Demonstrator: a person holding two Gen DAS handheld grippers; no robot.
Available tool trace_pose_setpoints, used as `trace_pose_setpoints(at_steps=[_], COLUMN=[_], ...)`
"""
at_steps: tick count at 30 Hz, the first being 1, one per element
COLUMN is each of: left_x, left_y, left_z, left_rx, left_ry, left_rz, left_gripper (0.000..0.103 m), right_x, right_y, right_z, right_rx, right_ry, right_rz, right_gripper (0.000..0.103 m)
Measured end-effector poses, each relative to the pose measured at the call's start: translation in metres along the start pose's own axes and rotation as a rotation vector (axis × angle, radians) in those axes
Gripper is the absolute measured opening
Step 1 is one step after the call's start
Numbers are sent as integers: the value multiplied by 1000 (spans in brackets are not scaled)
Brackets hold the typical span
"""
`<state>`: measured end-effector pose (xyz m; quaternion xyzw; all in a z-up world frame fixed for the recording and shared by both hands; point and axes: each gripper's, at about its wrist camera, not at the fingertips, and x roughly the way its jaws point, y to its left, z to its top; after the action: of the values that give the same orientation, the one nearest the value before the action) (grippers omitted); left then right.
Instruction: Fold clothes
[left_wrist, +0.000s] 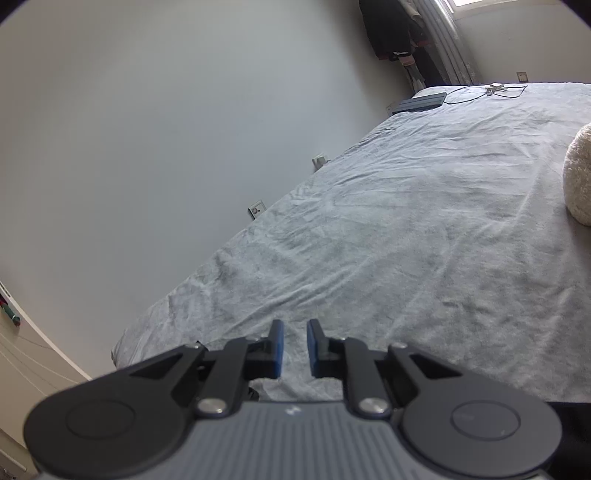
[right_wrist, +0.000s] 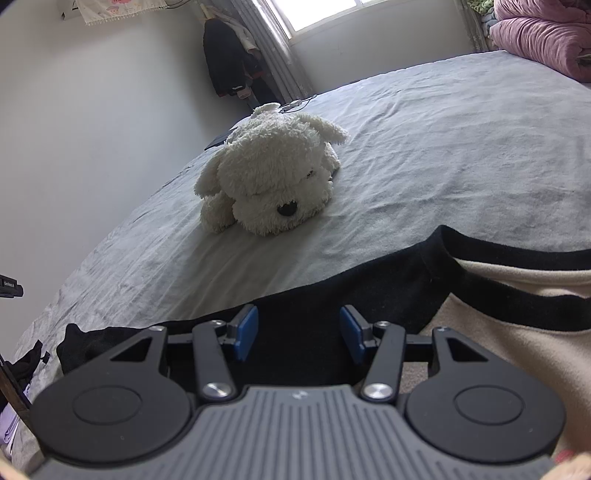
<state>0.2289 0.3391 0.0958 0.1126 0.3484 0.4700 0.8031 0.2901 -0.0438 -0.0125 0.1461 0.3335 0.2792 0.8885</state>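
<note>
A black and cream garment (right_wrist: 498, 332) lies spread on the grey bed sheet (right_wrist: 443, 147), its black collar band curving across at the right. My right gripper (right_wrist: 299, 321) hovers just over the garment's black part (right_wrist: 369, 277). Its blue pads (right_wrist: 245, 332) stand well apart and hold nothing. In the left wrist view, my left gripper (left_wrist: 295, 332) sits over the near corner of the bed sheet (left_wrist: 406, 221). Only a narrow gap separates its jaws, and nothing is between them. No clothing shows in that view.
A white plush dog (right_wrist: 273, 173) lies mid-bed, its edge also showing as the plush dog (left_wrist: 580, 177). A dark flat item (left_wrist: 421, 101) and cables (left_wrist: 495, 90) sit at the far corner. Rolled pink bedding (right_wrist: 546, 33) is at the back right. A wall (left_wrist: 147, 147) borders the bed's left side.
</note>
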Motion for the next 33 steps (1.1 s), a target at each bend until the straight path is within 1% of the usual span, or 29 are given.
trace_pose_setpoints(at_steps=[7,9,11,13,16,17,20,22,24,26,31,33], left_x=[-21,-31,-43,-54,-65,-67,-62,-52,-39,-27,-3,4], left_y=[-6,-14,-25,-38,-56,-64,-85,-95,-102,-105,-110,-109], left_z=[3,3,0,-3,-8,-10,-16,-18,-21,-24,-26,-23], left_rx=[2,9,28,48,74,84,113,110,82,46,-31,-68], left_ry=[-47,-69,-91,-112,-132,-128,-57,21,107,188,318,347], left_rz=[-43,-75,-111,-147,-198,-222,-356,-452,-527,-579,-607,-618], left_gripper=[15,16,21,24,27,28,28,28,28,28,27,27], right_x=[0,1,0,0,0,0,-1,-3,-5,-5,-6,-6], right_y=[-1,-1,-1,0,-1,-1,-2,-3,-4,-5,-5,-6], right_z=[1,1,0,0,1,1,2,3,4,4,5,5], right_rx=[2,2,1,2,4,5,8,11,14,16,20,22], right_ry=[0,0,0,-1,-3,-3,-5,-10,-15,-16,-16,-16], right_rz=[2,2,1,2,2,2,3,2,4,6,11,13], right_gripper=[54,54,54,54,54,54,54,54,54,54,54,54])
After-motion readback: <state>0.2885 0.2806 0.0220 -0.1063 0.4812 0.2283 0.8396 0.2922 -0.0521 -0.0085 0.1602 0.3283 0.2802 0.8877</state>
